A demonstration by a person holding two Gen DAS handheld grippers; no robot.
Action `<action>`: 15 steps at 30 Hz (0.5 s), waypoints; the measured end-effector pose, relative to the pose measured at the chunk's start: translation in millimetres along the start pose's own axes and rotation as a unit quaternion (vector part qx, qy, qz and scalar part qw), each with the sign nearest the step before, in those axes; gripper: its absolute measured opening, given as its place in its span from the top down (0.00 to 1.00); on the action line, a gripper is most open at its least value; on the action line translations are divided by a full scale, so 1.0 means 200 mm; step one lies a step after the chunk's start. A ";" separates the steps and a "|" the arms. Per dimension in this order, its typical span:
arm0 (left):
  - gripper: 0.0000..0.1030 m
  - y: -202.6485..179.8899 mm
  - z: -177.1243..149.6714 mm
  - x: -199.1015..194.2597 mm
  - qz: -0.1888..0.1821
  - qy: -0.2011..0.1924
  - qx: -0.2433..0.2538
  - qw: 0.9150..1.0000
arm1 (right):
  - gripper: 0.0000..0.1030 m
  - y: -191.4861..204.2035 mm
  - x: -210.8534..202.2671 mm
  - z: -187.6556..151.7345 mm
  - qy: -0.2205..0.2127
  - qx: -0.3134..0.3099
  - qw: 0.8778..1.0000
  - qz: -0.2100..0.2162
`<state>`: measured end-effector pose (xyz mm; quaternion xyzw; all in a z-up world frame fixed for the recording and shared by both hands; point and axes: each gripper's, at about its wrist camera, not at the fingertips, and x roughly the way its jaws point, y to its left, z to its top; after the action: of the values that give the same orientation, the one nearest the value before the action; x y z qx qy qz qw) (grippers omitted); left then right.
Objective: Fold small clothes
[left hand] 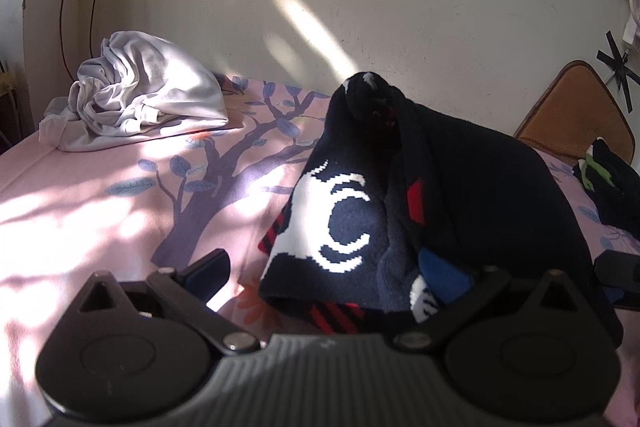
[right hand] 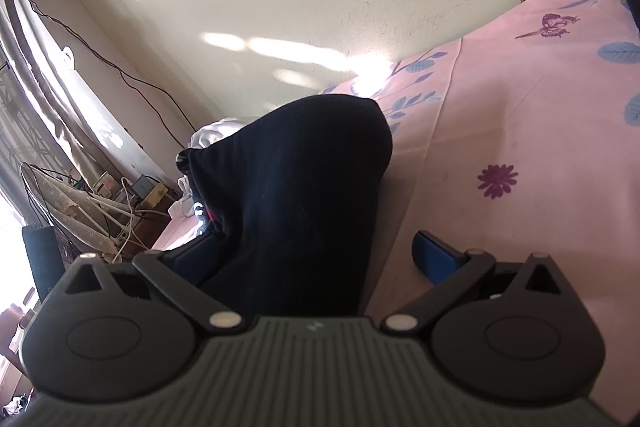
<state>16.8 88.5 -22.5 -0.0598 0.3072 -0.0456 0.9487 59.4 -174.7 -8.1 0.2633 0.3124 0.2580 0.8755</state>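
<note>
Pink bedsheet point(left hand: 100, 219); black sweater point(left hand: 460, 195) draped between spread left tongs point(left hand: 328, 267).

Bed, pink sheet point(left hand: 100, 227) with a purple tree print, sunlit in patches. Left claw point(left hand: 412, 267): jaws spread wide, low over the sheet. Black knit garment point(left hand: 460, 195), white, red and blue pattern, heaped between the jaws. Crumpled white garment point(left hand: 140, 95), far left by the wall. Dark green-marked garment point(left hand: 608, 179), right edge. Brown cushion point(left hand: 576, 107) behind it.
</note>
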 end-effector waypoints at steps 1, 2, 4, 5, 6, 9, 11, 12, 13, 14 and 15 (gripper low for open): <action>0.00 -0.01 0.00 -0.01 0.005 -0.003 0.004 1.000 | 0.00 0.00 0.00 0.00 0.000 0.000 1.000 0.001; 0.00 -0.02 0.00 -0.01 0.009 -0.005 0.008 1.000 | 0.00 0.00 0.00 0.00 0.000 0.000 1.000 0.001; 0.00 -0.03 -0.01 -0.02 0.017 -0.010 0.016 1.000 | 0.00 -0.01 0.00 0.00 0.001 0.000 1.000 0.002; 0.00 -0.04 -0.01 -0.02 0.020 -0.012 0.018 1.000 | 0.00 -0.01 0.00 0.00 0.001 0.000 1.000 0.002; 0.00 -0.04 -0.01 -0.02 0.021 -0.013 0.020 0.999 | 0.00 -0.01 0.00 0.00 0.001 0.000 1.000 0.002; 0.00 -0.04 -0.01 -0.03 0.023 -0.014 0.021 0.999 | 0.00 0.00 0.00 0.00 0.000 0.001 1.000 0.002; 0.00 -0.04 -0.01 -0.03 0.023 -0.014 0.022 0.999 | 0.00 -0.01 0.00 0.00 0.000 0.001 1.000 0.003; 0.00 -0.04 -0.01 -0.03 0.024 -0.015 0.022 0.999 | 0.00 -0.01 0.00 0.00 0.000 0.001 1.000 0.004; 0.00 -0.04 -0.01 -0.03 0.024 -0.015 0.023 0.999 | 0.00 -0.01 0.00 0.00 0.001 0.001 1.000 0.005; 0.00 -0.04 -0.01 -0.03 0.025 -0.016 0.025 0.999 | 0.00 -0.01 0.00 0.00 0.001 0.001 1.000 0.005; 0.00 -0.04 -0.01 -0.03 0.026 -0.017 0.026 0.999 | 0.00 -0.01 -0.01 0.00 0.001 0.001 1.000 0.006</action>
<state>10.3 80.3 -18.9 -0.0281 0.2916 -0.0283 0.9557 58.8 -176.8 -9.2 0.2658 0.3118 0.2627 0.8736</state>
